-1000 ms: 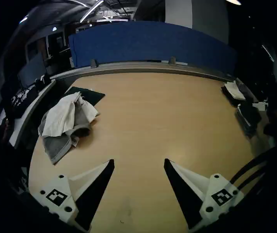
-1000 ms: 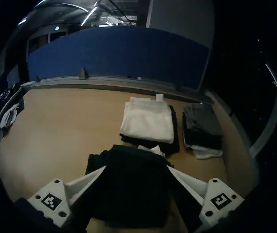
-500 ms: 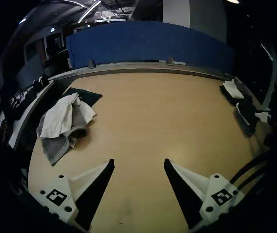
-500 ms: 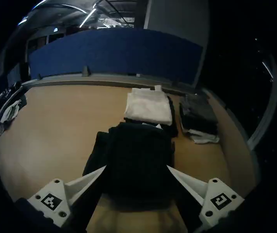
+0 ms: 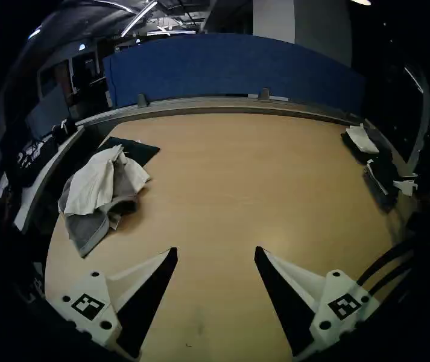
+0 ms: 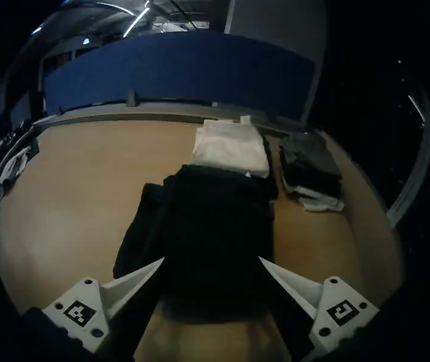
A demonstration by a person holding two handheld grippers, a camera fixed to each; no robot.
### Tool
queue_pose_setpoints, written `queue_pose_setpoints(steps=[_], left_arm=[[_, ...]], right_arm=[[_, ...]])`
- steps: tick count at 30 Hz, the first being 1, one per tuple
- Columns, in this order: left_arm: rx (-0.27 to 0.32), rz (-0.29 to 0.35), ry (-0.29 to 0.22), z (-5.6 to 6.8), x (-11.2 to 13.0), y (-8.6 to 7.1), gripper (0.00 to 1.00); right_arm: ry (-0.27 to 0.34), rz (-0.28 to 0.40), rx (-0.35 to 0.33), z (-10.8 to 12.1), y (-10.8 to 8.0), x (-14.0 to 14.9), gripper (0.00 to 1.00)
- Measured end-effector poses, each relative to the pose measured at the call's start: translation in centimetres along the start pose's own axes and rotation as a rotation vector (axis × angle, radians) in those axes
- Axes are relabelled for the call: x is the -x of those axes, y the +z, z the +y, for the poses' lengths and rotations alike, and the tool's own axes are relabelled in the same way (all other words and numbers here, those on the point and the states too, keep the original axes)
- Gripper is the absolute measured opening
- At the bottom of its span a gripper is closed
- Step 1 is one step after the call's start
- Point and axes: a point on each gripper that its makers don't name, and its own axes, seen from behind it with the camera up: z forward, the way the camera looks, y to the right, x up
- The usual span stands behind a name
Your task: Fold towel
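Slid forward in the right gripper view, the black folded towel (image 6: 218,235) lies lengthwise between the fingers of our right gripper (image 6: 210,259), reaching the white folded towel (image 6: 231,148); clamped or not, we cannot tell. Left gripper view: our left gripper (image 5: 215,254) gapes empty, crumpled towels (image 5: 101,193) ahead-left on the counter (image 5: 245,169).

This is an open-plan office, dimly lit. A long wood-laminate desk (image 5: 245,169) is backed by a blue fabric partition screen (image 5: 233,66) that stands in small grey brackets (image 5: 142,99) along a grey edge rail, the usual divider between rows of workstations. To one side a neighbouring desk (image 5: 40,175) carries a dark monitor (image 5: 49,111) and a clutter of cables and small gear, while strip lights (image 5: 139,13) run across an exposed ceiling and a plain grey wall panel (image 6: 275,24) rises behind the screen.
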Motion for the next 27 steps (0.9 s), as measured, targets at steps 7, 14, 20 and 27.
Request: queue_pose_setpoints(steps=[7, 14, 20, 27], left_arm=[[-0.001, 0.011, -0.010, -0.1, -0.4, -0.1, 0.95], [0.002, 0.019, -0.011, 0.0, -0.6, -0.1, 0.95], [0.005, 0.029, -0.008, 0.2, -0.9, -0.4, 0.95], [0.001, 0.045, -0.009, -0.1, -1.1, -0.7, 0.95]], right_arm=[[0.035, 0.069, 0.000, 0.1, -3.2, -1.9, 1.00], [0.073, 0.103, -0.008, -0.2, -5.6, -2.5, 1.00], [0.089, 0.109, -0.009, -0.5, -6.1, -2.4, 1.00], [0.119, 0.146, -0.028, -1.2, -6.7, -3.3, 1.00]])
